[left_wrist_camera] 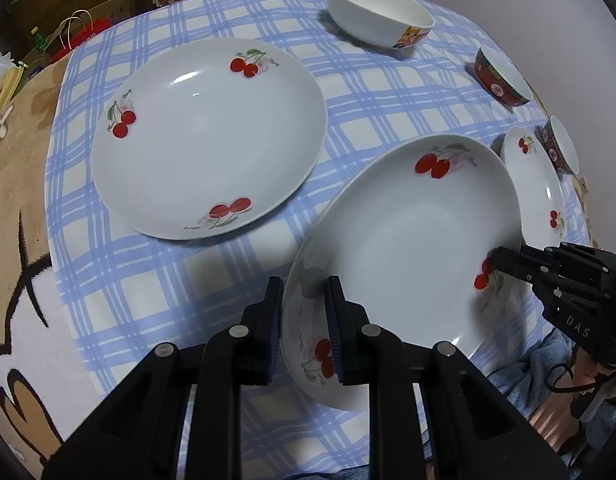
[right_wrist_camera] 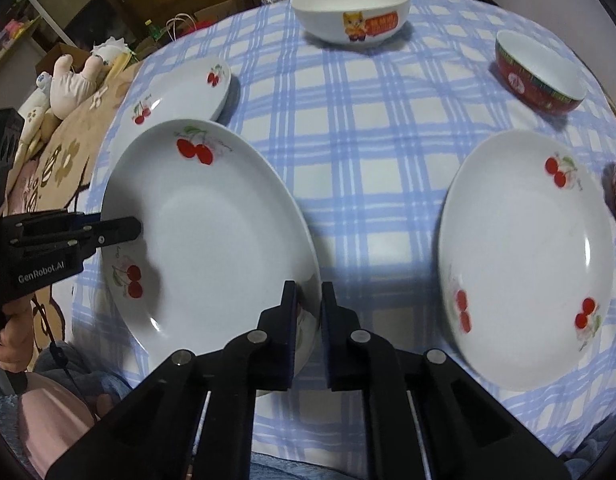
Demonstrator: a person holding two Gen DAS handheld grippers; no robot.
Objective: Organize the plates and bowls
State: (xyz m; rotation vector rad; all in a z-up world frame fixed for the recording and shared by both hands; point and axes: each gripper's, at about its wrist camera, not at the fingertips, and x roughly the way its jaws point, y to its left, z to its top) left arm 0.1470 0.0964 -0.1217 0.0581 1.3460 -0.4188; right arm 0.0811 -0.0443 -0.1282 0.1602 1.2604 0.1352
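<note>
The held cherry-print plate (left_wrist_camera: 404, 240) is gripped on two sides of its rim and sits tilted above the blue plaid tablecloth (left_wrist_camera: 372, 92). The left gripper (left_wrist_camera: 304, 300) pinches the plate's near-left rim, one finger on the underside and one on the inner face. The right gripper (right_wrist_camera: 308, 304) is closed on the opposite rim in the same way, with the rim edge between its pads.

The relation that governs the coming move: a second cherry-print plate (left_wrist_camera: 208, 136) lies flat on the cloth, forward and to the left of the left gripper, well apart from the held plate. A third cherry-print plate (right_wrist_camera: 524, 256) lies to the right of the right gripper, also flat. Either is a likely stacking target, in my judgement; the left one lies nearer the left gripper.

Beyond both grippers stand a white cartoon-print bowl (right_wrist_camera: 352, 12) and a red bowl (right_wrist_camera: 540, 76). A further red bowl (left_wrist_camera: 560, 144) stands just beyond the third plate.
</note>
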